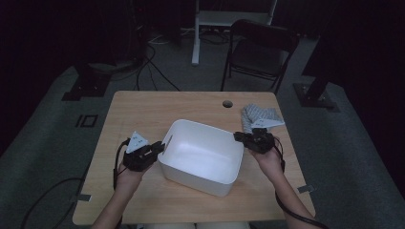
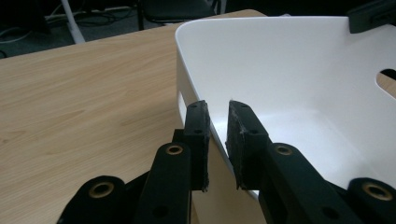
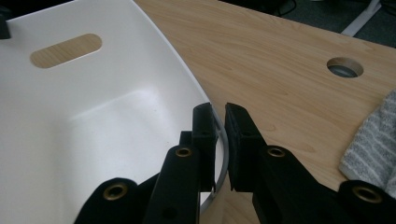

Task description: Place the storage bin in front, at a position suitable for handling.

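A white plastic bin (image 1: 205, 152) with handle slots stands in the middle of the wooden table (image 1: 143, 109), and nothing lies in it. My left gripper (image 1: 161, 147) holds its left rim. In the left gripper view the jaws (image 2: 217, 116) straddle the bin wall (image 2: 289, 70), one pad outside and one inside. My right gripper (image 1: 239, 137) holds the opposite rim. In the right gripper view its jaws (image 3: 220, 116) pinch the thin edge of the bin (image 3: 93, 116). Each gripper is held by a hand coming in from the near edge.
A folded grey striped cloth (image 1: 260, 117) lies at the back right of the table, just beyond my right gripper, and appears as the cloth (image 3: 373, 144) in the right gripper view. A cable hole (image 1: 227, 103) sits near the far edge. A black folding chair (image 1: 260, 50) stands behind the table.
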Demonstrator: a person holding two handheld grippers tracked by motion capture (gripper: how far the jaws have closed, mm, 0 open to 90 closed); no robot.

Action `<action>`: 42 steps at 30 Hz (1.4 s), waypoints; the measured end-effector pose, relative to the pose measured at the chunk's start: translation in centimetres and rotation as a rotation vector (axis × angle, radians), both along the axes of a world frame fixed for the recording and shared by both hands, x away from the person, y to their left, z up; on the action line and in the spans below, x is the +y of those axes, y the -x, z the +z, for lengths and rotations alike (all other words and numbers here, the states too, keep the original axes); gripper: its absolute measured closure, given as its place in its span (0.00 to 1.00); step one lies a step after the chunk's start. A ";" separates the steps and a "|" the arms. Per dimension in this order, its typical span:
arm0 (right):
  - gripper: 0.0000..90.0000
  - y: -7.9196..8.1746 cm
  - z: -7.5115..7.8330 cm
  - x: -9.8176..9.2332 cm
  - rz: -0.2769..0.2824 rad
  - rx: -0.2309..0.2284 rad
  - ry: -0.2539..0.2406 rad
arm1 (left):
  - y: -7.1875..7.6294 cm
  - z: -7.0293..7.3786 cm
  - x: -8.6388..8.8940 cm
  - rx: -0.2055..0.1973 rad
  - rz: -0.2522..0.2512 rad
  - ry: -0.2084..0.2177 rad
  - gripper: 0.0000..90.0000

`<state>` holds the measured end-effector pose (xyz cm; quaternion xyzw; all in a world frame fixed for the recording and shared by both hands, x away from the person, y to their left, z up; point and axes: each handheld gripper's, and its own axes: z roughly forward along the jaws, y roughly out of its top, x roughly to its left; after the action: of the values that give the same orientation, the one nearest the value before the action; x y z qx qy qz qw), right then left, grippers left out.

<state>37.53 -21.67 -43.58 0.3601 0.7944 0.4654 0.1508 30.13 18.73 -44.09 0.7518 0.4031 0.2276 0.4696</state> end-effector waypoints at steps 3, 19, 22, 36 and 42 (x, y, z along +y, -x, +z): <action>0.92 -0.4 0.1 0.2 0.011 0.005 0.005 | 0.6 0.0 0.0 0.000 0.014 -0.001 0.87; 0.91 -2.2 0.2 1.0 0.061 0.015 0.001 | 2.6 0.0 -0.1 -0.005 0.050 0.000 0.87; 0.90 -2.5 0.3 1.2 0.070 0.015 0.009 | 2.9 0.1 0.0 0.004 0.049 0.005 0.87; 0.76 -3.0 0.5 1.3 0.105 0.017 0.013 | 3.0 0.7 1.2 -0.011 -0.022 0.074 0.83; 0.54 -1.2 1.6 -0.2 -0.015 0.016 -0.111 | 1.1 1.7 1.8 -0.085 -0.062 0.115 0.58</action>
<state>38.77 -21.89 -41.99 0.3776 0.7658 0.5047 0.1276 29.07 20.49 -42.38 0.7255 0.3717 0.2209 0.5354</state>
